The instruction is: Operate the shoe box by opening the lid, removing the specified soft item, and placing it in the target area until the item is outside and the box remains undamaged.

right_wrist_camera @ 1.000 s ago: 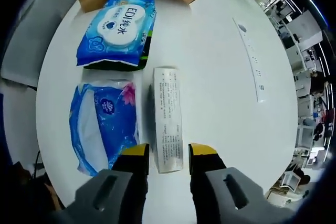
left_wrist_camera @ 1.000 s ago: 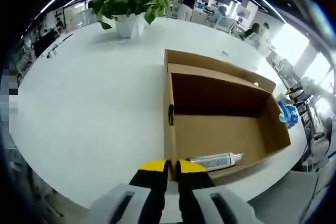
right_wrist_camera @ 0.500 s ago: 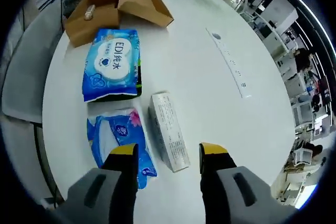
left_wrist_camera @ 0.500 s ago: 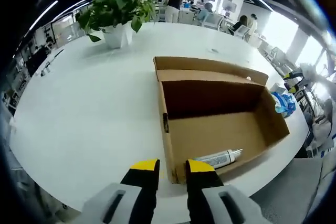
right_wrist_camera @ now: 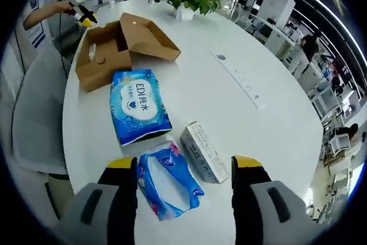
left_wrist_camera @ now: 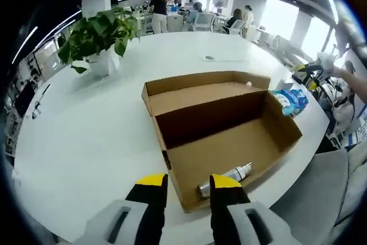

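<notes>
The brown cardboard shoe box (left_wrist_camera: 229, 142) stands open on the white table, its lid (left_wrist_camera: 200, 87) folded back. A silver tube (left_wrist_camera: 234, 174) lies inside near the front wall. My left gripper (left_wrist_camera: 188, 183) is open, its yellow tips on either side of the box's near corner. My right gripper (right_wrist_camera: 184, 164) is open wide above a soft blue tissue pack (right_wrist_camera: 166, 181). A blue wet-wipes pack (right_wrist_camera: 137, 104) and a small white carton (right_wrist_camera: 205, 152) lie just beyond. The shoe box (right_wrist_camera: 97, 70) sits farther off in the right gripper view, with the left gripper (right_wrist_camera: 80, 10) behind it.
A potted plant (left_wrist_camera: 97, 38) stands at the table's far side. A long white power strip (right_wrist_camera: 238, 78) lies to the right of the packs. Grey chairs (right_wrist_camera: 31, 124) line the table's edge (right_wrist_camera: 66, 136). People sit and stand at desks in the background.
My right gripper has risen and drawn back from the white carton, and its jaws have spread wider. My left gripper's jaws have opened further at the box's corner. Both cameras have shifted.
</notes>
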A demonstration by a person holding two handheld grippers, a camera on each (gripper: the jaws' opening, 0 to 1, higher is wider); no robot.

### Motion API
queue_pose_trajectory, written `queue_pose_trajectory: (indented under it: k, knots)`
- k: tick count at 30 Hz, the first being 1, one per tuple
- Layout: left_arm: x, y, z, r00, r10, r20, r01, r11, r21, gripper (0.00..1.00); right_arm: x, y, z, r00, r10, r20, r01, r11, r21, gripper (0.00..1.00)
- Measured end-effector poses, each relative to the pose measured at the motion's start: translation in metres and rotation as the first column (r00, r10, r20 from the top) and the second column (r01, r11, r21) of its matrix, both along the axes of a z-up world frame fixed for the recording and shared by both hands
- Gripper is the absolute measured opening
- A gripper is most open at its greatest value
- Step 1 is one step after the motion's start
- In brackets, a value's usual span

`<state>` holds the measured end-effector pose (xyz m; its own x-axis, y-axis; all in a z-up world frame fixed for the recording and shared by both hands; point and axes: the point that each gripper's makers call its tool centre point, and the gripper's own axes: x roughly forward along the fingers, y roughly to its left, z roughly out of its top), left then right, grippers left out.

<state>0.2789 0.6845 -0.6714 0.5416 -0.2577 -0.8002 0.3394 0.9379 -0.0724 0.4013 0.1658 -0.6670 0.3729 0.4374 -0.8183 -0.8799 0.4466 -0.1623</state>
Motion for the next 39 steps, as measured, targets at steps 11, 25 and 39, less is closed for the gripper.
queue_pose_trajectory:
  k: [11,25,39]
  knots:
    - [0.009,-0.013,0.004,0.987,-0.163,-0.016,0.163,0.986,0.023,0.34,-0.032,0.015,0.03,0.994,-0.099,0.04,0.094,0.988,0.125,0.78]
    - [0.009,-0.046,-0.007,0.881,-0.46,-0.108,0.471,0.875,0.111,0.43,-0.084,0.043,0.056,0.984,-0.169,0.062,0.15,0.96,0.238,0.93]
    - [0.005,-0.065,-0.034,0.709,-0.663,-0.241,0.699,0.705,0.117,0.47,-0.119,0.053,0.053,0.978,-0.206,0.029,0.189,0.937,0.294,0.96]
